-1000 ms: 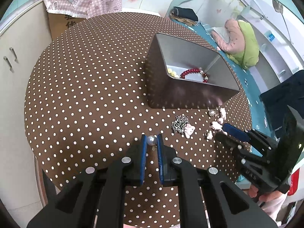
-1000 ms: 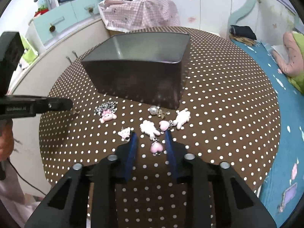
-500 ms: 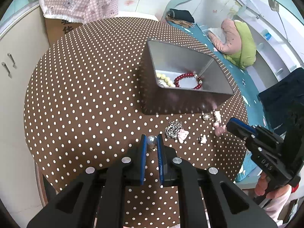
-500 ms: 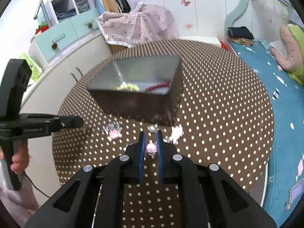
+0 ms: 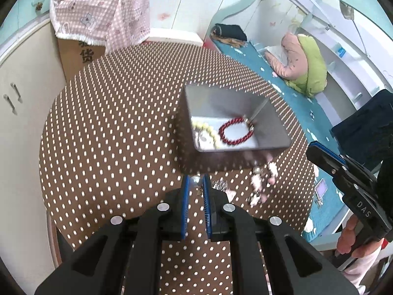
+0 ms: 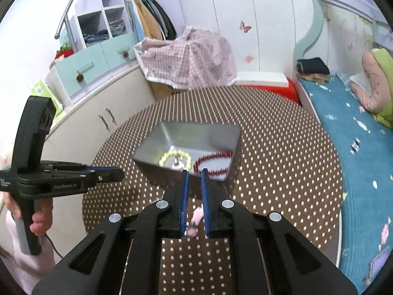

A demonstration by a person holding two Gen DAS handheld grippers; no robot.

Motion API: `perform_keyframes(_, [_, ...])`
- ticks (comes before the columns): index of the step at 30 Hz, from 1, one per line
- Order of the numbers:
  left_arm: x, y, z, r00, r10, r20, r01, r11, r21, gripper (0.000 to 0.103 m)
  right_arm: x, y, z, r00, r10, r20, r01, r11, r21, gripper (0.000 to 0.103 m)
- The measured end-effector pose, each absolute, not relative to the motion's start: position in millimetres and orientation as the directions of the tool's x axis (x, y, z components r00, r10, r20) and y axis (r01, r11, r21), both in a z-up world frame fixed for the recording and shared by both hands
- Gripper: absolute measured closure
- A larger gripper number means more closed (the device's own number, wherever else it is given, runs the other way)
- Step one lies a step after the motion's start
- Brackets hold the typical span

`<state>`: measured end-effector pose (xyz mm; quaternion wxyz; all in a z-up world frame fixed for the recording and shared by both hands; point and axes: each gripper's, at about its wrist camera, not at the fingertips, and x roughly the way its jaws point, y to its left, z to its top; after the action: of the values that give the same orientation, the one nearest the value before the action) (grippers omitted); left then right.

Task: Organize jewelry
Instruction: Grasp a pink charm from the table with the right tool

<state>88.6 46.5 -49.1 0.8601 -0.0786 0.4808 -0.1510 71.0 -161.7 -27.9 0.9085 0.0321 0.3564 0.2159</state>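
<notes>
Covering most of both views, a round table (image 5: 110, 135) in a brown cloth with white dots is carrying a grey metal box (image 5: 235, 127) toward its far right side, open at the top. Lying on the floor of that box are a red bead bracelet (image 5: 236, 132) and, to its left, a pale yellow bead bracelet (image 5: 208, 135); in the right wrist view the same red bracelet (image 6: 212, 163) and yellow bracelet (image 6: 175, 159) are showing inside the box (image 6: 189, 145), with a small silvery piece sitting in the middle of the yellow ring. On the cloth in front of the box, toward the right, a loose cluster of pink and white charms (image 5: 262, 184) is lying blurred, with a small silvery chain (image 5: 219, 184) just beside the left tongs. The left gripper (image 5: 195, 182) is hanging over the near side of the box with its blue pads drawn close together, pinching a small silver pearl bead (image 5: 195, 180) at the tips. The right gripper (image 6: 194, 175) is hanging in front of the box's near wall, its pads narrowly apart; a pink charm (image 6: 196, 217) is showing low between the pads, blurred, and whether the pads are pressing on it I cannot tell. Each wrist view is also catching the other tongs from the side, gripped in a bare hand (image 5: 348, 238).
</notes>
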Motion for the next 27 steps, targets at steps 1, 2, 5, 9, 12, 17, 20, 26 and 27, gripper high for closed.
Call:
perform_keyframes(1, [90, 46, -44, 0.502, -0.336, -0.797, 0.19, 0.942, -0.277, 0.094, 71, -161, -26, 0.657, 0.414, -0.63, -0.371, 0.905, 0.209, 0.092])
perform_keyframes(2, [91, 45, -42, 0.508, -0.336, -0.793, 0.193, 0.942, -0.275, 0.094, 71, -161, -23, 0.665, 0.409, -0.625, -0.371, 0.907, 0.199, 0.092])
perform_keyframes(5, [89, 44, -36, 0.522, -0.345, -0.78, 0.207, 0.939, -0.276, 0.094, 73, -158, -24, 0.651, 0.4, -0.645, -0.387, 0.906, 0.172, 0.089])
perform_keyframes(9, [89, 42, -41, 0.51, -0.35, -0.786, 0.207, 0.937, -0.283, 0.094, 77, -159, -60, 0.556, 0.38, -0.739, -0.338, 0.916, 0.216, 0.086])
perform_keyframes(12, [88, 40, -48, 0.495, -0.344, -0.798, 0.197, 0.939, -0.282, 0.094, 74, -159, -82, 0.514, 0.375, -0.771, -0.31, 0.92, 0.24, 0.053])
perform_keyframes(17, [87, 40, -55, 0.481, -0.341, -0.808, 0.189, 0.94, -0.284, 0.094, 68, -148, -85, 0.526, 0.409, -0.745, -0.344, 0.904, 0.253, 0.042])
perform_keyframes(20, [86, 41, -56, 0.48, -0.341, -0.808, 0.186, 0.94, -0.286, 0.094, 71, -137, -87, 0.512, 0.429, -0.744, -0.383, 0.89, 0.249, 0.056])
perform_keyframes(26, [85, 43, -55, 0.481, -0.339, -0.809, 0.184, 0.941, -0.285, 0.094, 86, -131, -114, 0.471, 0.387, -0.793, -0.338, 0.909, 0.244, 0.069])
perform_keyframes(27, [86, 44, -55, 0.48, -0.34, -0.809, 0.184, 0.94, -0.286, 0.094, 86, -131, -114, 0.476, 0.389, -0.789, -0.339, 0.909, 0.243, 0.069])
